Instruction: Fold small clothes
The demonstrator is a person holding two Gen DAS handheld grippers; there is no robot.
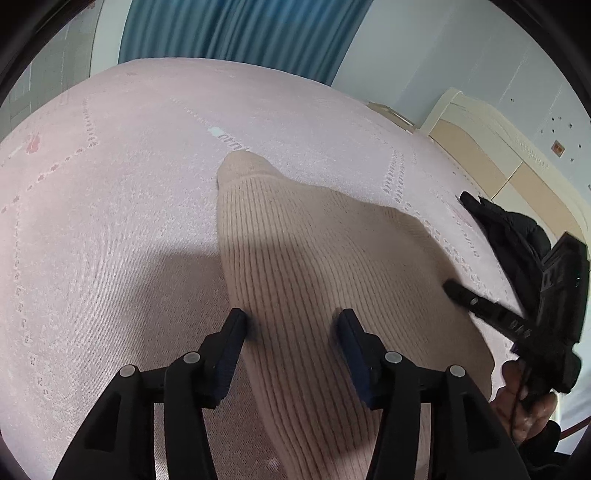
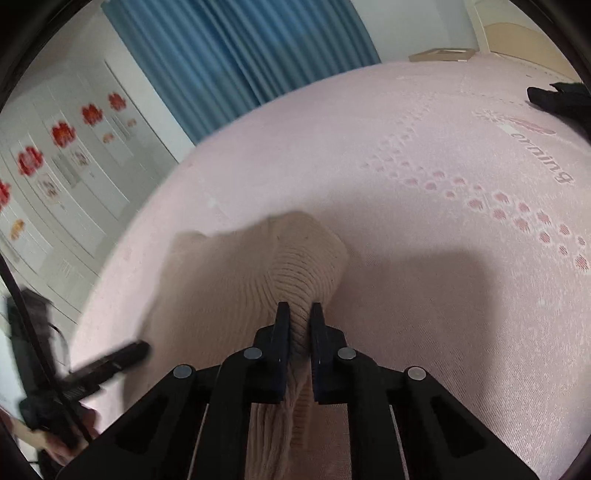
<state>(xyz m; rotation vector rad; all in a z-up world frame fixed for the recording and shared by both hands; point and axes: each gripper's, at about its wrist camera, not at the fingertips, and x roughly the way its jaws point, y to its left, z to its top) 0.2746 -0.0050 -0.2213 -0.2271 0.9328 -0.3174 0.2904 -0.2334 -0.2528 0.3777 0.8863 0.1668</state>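
A beige ribbed knit garment (image 1: 314,251) lies on the pink bed cover (image 1: 129,184), one narrow end pointing away from me. My left gripper (image 1: 292,321) hovers over its near part, jaws apart, and the pads do not press the knit. In the right wrist view my right gripper (image 2: 299,308) is shut on a bunched fold of the beige garment (image 2: 221,280), which fans out ahead of the fingers. The right gripper (image 1: 452,290) also shows at the garment's right edge, and the left gripper (image 2: 129,352) shows blurred at the lower left.
A black garment (image 1: 513,232) lies at the bed's right side, seen also as black cloth (image 2: 557,98). A blue curtain (image 1: 240,29) hangs behind the bed. A cream headboard (image 1: 480,140) stands at the right. Flower pictures (image 2: 62,136) line the wall.
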